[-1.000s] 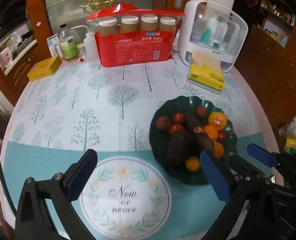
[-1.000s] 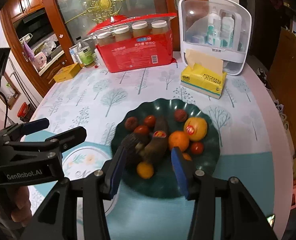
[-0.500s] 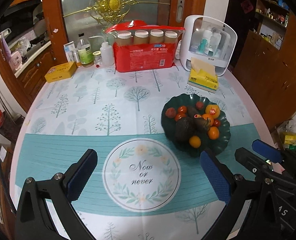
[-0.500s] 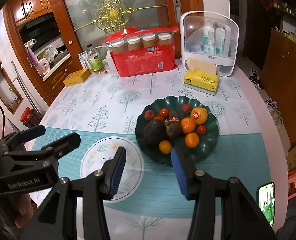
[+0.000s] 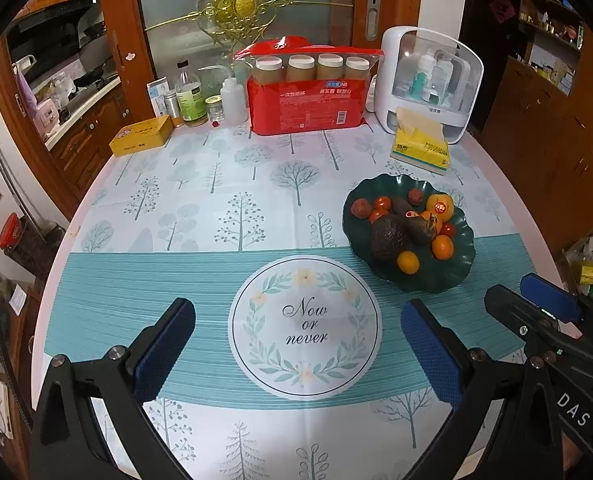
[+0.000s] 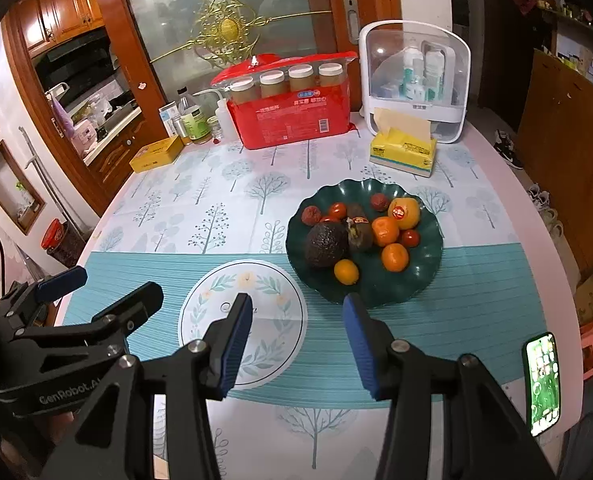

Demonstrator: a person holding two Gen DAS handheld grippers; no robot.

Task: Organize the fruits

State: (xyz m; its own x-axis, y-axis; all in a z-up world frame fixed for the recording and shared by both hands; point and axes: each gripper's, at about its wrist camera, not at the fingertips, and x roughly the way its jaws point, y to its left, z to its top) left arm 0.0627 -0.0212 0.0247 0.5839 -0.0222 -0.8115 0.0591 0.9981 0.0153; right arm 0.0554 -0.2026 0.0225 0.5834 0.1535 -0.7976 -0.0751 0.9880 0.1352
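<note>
Through the left wrist camera I am looking down at the left gripper (image 5: pixel 296 344), which is hanging above the tablecloth (image 5: pixel 216 216) with its blue pads spread wide and nothing between them. Under the gap lies the round "Now or never" print (image 5: pixel 304 326). The dark green plate (image 5: pixel 452 280) is sitting ahead and to the right of the pads, on the seam where the tree pattern meets the teal band. On it I am seeing an avocado (image 5: pixel 388 236), a second darker avocado (image 5: pixel 416 224) with a sticker, a large orange (image 5: pixel 439 207), small oranges and red tomatoes (all heaped toward the plate's middle). The right gripper (image 5: pixel 536 304) is showing at the right edge, clear of the plate. At the far side stand a red package (image 5: pixel 306 108), a yellow tissue box (image 5: pixel 420 148) and a white organizer (image 5: pixel 432 80).

Through the right wrist camera I am seeing the right gripper (image 6: pixel 296 344) poised above the cloth, its pads parted and gripping nothing. The plate (image 6: pixel 416 284) is lying just beyond the right pad, which overlaps its near rim in the picture (I cannot tell whether they touch). The fruit is all on the plate: avocado (image 6: pixel 326 244), oranges (image 6: pixel 394 257), a small yellow-orange fruit (image 6: pixel 346 272) nearest me. The left gripper (image 6: pixel 100 300) is showing low on the left, its fingers apart. A lit phone (image 6: pixel 542 384) is lying near the table's right edge.
</note>
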